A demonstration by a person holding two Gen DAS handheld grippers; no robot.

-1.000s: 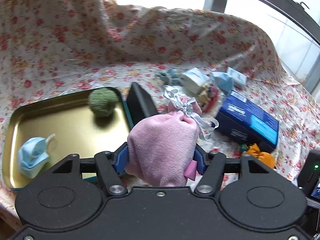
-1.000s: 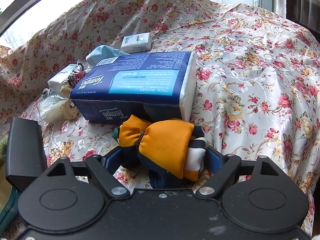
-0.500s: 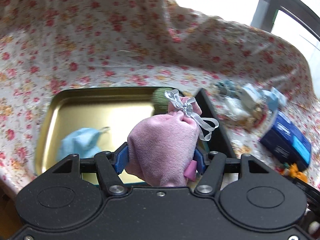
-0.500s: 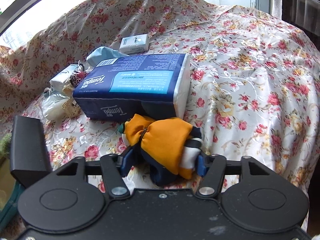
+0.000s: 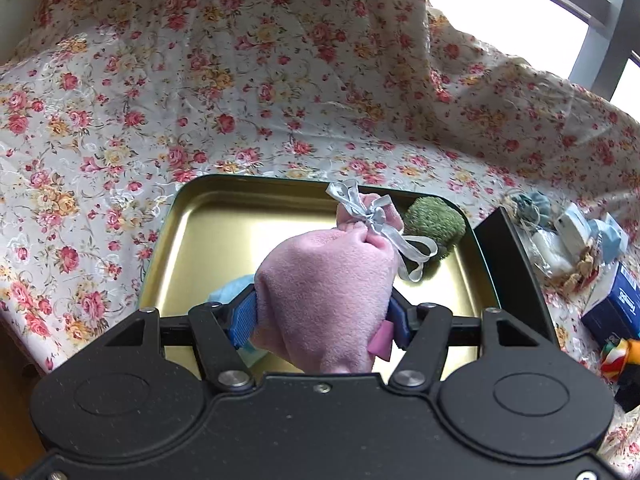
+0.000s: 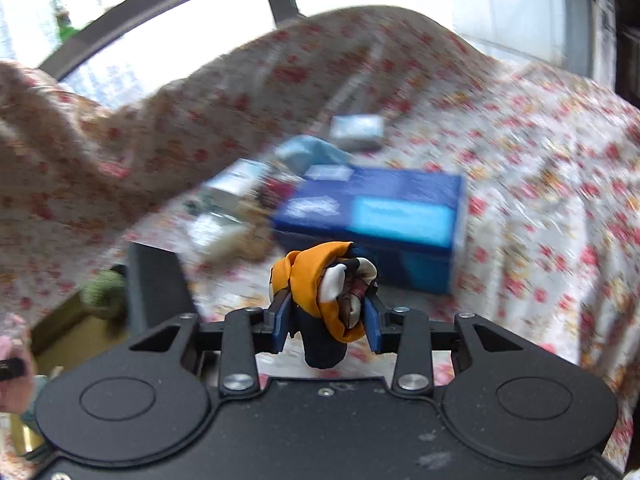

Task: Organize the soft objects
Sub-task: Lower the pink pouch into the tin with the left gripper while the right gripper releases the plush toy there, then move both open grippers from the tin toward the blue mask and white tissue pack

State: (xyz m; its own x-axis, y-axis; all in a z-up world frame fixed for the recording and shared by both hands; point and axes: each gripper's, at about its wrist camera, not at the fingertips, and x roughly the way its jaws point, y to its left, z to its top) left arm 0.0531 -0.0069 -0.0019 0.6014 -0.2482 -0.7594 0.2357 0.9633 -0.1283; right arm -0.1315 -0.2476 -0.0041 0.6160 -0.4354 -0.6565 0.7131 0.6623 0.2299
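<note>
My left gripper [image 5: 322, 320] is shut on a pink plush pouch [image 5: 326, 280] tied with a silver ribbon, held above the gold metal tray [image 5: 224, 224]. A green fuzzy ball [image 5: 434, 222] lies in the tray's far right corner. A light blue soft item [image 5: 236, 286] lies in the tray, mostly hidden behind the pouch. My right gripper [image 6: 326, 320] is shut on an orange and navy fabric bundle [image 6: 320, 292], lifted off the floral cloth. The right wrist view is blurred. The green ball [image 6: 102, 290] shows at its left edge.
A blue Tempo tissue pack [image 6: 380, 216] lies ahead of the right gripper, with small white packets [image 6: 358, 130] and a light blue cloth [image 6: 308, 152] behind it. A black upright panel [image 5: 510, 264] stands along the tray's right side. Floral cloth covers everything.
My left gripper has swung left with the pouch, now over the tray's middle. My right gripper has closed on the orange bundle and lifted it off the cloth, moving fast.
</note>
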